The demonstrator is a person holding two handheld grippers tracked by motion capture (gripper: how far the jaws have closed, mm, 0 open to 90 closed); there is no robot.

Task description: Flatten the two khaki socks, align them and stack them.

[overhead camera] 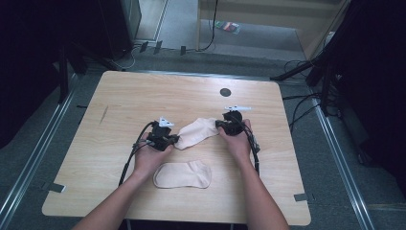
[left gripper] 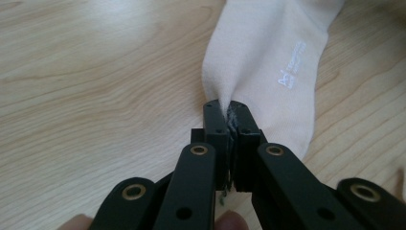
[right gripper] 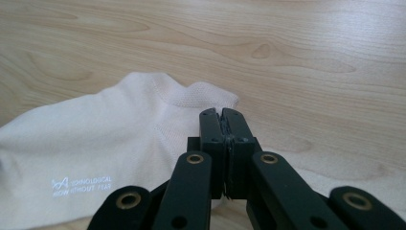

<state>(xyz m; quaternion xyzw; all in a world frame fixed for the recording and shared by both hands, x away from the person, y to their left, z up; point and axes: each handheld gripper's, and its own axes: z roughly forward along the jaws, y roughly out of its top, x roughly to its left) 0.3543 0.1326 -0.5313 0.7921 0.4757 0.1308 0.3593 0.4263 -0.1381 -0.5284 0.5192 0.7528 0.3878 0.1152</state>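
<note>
A cream sock (overhead camera: 198, 132) lies stretched between my two grippers on the wooden table (overhead camera: 124, 100). My left gripper (overhead camera: 173, 141) is shut on its toe end; in the left gripper view the sock (left gripper: 268, 57) bunches into the closed jaws of the left gripper (left gripper: 229, 109). My right gripper (overhead camera: 220, 124) is shut on the cuff end; the right gripper view has the sock (right gripper: 110, 148), with small white lettering, pinched in the right gripper (right gripper: 223, 115). A second cream sock (overhead camera: 183, 174) lies flat nearer the front edge, between the person's forearms.
A small dark round hole (overhead camera: 225, 92) marks the table's far side. Cables (overhead camera: 131, 158) trail from both grippers toward the front edge. Dark stands and floor rails surround the table.
</note>
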